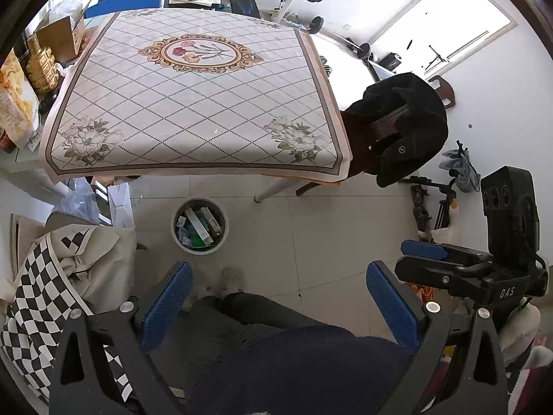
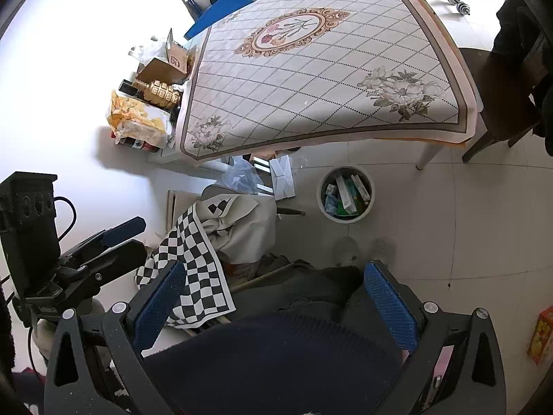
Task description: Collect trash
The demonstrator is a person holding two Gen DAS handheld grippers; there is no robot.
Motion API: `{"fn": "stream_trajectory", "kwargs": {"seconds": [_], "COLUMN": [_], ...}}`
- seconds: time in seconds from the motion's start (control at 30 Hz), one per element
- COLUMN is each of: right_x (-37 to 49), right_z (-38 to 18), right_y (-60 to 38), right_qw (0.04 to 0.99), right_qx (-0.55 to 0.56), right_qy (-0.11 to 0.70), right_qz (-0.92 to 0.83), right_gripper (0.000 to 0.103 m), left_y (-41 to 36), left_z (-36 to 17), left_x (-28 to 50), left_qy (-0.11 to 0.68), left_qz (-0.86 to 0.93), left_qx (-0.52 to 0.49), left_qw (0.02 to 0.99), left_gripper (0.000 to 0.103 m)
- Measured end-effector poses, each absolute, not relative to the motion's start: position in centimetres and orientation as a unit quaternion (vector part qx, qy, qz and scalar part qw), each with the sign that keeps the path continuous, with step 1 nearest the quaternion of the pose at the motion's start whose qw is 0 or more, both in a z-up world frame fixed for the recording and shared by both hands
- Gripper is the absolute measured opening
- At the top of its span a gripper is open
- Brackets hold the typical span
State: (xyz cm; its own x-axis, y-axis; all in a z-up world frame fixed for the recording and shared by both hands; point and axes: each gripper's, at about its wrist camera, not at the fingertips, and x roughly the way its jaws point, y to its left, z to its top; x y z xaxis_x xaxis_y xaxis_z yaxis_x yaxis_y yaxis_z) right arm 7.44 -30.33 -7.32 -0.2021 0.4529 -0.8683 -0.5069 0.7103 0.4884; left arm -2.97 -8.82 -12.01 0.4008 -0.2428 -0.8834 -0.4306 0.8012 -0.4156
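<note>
On the far left, a snack bag (image 1: 15, 103) and a gold bottle (image 1: 41, 65) crowd a side ledge beside a cardboard box (image 1: 62, 38), probably set aside to keep the main surface (image 1: 193, 103) free; print on the bag is too small to read. Below them a checkered cloth (image 1: 45, 283) lies slumped over a chair, with a loose plastic bag (image 1: 81, 197) just behind it on the floor.

The left hand-held gripper (image 1: 276, 311) hangs over the person's lap with its blue pads spread wide and nothing between them. It looks like a resting pose, held low and back from the surface.

The bin (image 1: 199, 225) stands on the tiled floor just in front of the surface's near edge, close to a leg, presumably so trash can be dropped straight down from the edge. It already holds the trash (image 1: 198, 226): several small cartons and wrappers, one long white box lying across the others. Their labels show green and blue print, but no words can be made out. The cloth-covered surface itself shows no loose items, so the collecting seems largely done.

To the right, a dark jacket (image 1: 408, 124) drapes a chair back. The right hand-held gripper (image 2: 276, 304) is likewise wide apart and carrying nothing; on its body, seen from the left wrist view, the letters "DAS" are readable.
</note>
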Motion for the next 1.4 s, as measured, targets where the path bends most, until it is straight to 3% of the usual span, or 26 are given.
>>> {"fn": "stream_trajectory", "kwargs": {"seconds": [1.4], "right_x": [6.4], "right_z": [-7.5], "right_y": [-29.4], "right_qw": [0.626], "right_qx": [-0.023], "right_qy": [0.68], "right_qz": [0.381], "right_gripper": [0.103], "left_y": [-8.3], "left_z": [-12.0], "left_x": [-2.8], "left_qy": [0.542], "left_qz": [0.068], "left_qx": [-0.316], "left_qw": [0.775], "left_gripper": [0.103]}}
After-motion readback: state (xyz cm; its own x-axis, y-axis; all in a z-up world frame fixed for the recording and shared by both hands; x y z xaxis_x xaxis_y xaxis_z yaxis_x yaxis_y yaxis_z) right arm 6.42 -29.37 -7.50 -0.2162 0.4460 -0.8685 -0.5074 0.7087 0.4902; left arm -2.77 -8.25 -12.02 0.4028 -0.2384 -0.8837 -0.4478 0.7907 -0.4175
